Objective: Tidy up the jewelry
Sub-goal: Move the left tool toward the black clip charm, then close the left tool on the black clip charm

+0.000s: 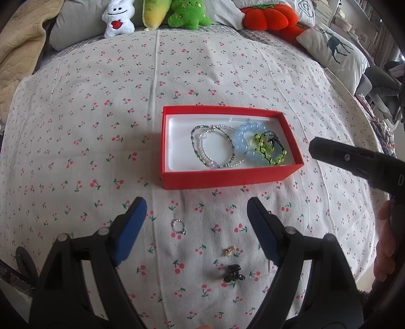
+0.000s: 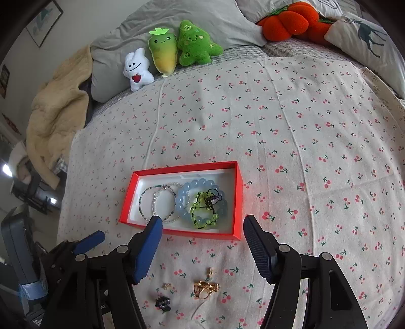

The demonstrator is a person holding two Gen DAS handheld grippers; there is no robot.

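Note:
A red box [image 1: 227, 176] [image 2: 235, 200] with a white lining lies on the cherry-print sheet. It holds two thin beaded bracelets [image 1: 215, 149] [image 2: 162, 202], a pale blue bead bracelet [image 1: 240, 141] [image 2: 184, 200] and a green bead bracelet [image 1: 268, 149] [image 2: 203, 212]. Loose on the sheet nearer me are a silver ring [image 1: 179, 226], a small gold piece [image 1: 228, 251] [image 2: 166, 286], a black piece [image 1: 234, 274] [image 2: 162, 302], a gold ring [image 2: 205, 288] and a gold charm [image 2: 210, 272]. My left gripper [image 1: 197, 210] is open above the silver ring. My right gripper [image 2: 202, 227] is open at the box's near wall.
Plush toys [image 2: 164, 55] and an orange plush [image 2: 291, 20] line the far edge with pillows [image 1: 334, 48]. A beige blanket [image 2: 55, 119] hangs at the left. The right gripper's body [image 1: 354, 162] shows at the right of the left wrist view.

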